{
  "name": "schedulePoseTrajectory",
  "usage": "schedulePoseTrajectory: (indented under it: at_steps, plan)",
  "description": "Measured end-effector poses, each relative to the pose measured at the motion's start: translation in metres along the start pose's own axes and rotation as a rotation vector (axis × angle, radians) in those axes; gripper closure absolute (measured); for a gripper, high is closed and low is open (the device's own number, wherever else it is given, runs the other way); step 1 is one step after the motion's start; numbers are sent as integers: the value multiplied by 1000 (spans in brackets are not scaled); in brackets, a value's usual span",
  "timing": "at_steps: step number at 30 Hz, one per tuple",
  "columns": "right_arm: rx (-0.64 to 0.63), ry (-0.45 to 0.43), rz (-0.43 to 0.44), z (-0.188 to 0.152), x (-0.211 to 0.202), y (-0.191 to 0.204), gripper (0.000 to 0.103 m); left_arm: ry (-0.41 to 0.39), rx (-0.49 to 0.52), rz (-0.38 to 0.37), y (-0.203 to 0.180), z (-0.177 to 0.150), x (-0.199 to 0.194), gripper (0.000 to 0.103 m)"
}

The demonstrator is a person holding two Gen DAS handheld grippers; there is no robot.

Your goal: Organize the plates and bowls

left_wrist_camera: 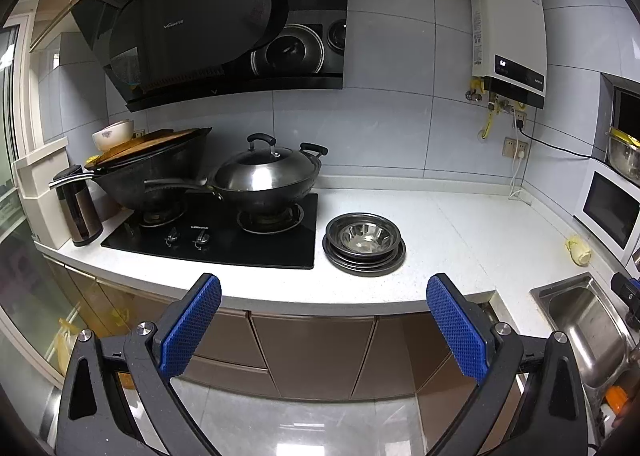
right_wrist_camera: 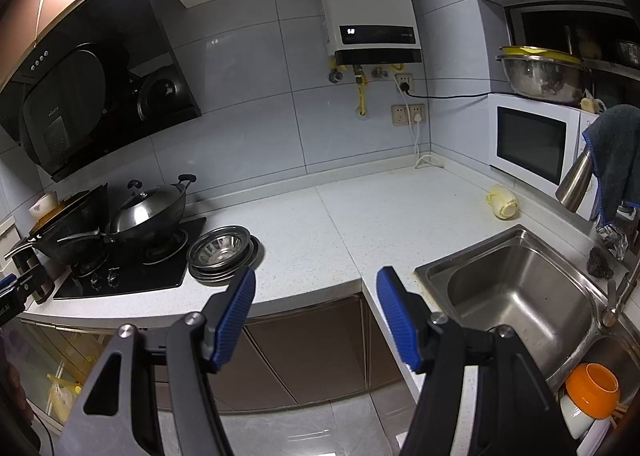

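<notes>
On the countertop, left wrist view: a stack of steel plates (left_wrist_camera: pixel 364 252) is seen just right of the black hob (left_wrist_camera: pixel 212 232), a steel bowl (left_wrist_camera: pixel 363 236) nested on top.
Left gripper (left_wrist_camera: pixel 324 330): held off the counter edge, jaws spread wide, nothing held.
Hob: lidded wok (left_wrist_camera: pixel 266 175) is set on the right burner.

Right wrist view, stack: plates (right_wrist_camera: pixel 225 256) and bowl (right_wrist_camera: pixel 219 248) are shown beside the hob; plate count is possibly three, unclear.
Right gripper (right_wrist_camera: pixel 316 320): jaws apart, empty, before the counter corner.
Sink (right_wrist_camera: pixel 516 296): set in at right.

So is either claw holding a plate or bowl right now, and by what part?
Nothing is held. The left claw and right claw are both open and empty, off the counter edge; the steel stack sits untouched by the stove.
</notes>
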State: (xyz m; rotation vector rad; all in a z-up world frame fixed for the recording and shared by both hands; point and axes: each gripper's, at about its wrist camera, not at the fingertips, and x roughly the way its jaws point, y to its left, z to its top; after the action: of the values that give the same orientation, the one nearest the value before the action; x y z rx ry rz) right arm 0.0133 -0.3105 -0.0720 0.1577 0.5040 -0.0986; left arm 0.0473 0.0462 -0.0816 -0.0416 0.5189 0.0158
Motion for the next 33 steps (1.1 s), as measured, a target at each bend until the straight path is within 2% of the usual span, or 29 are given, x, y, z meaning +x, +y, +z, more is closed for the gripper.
schedulePoseTrajectory:
  at_steps: [33]
  plan:
    - [-14,4,3,-2,2,3,42,9,33,23,-1,-3,2,2]
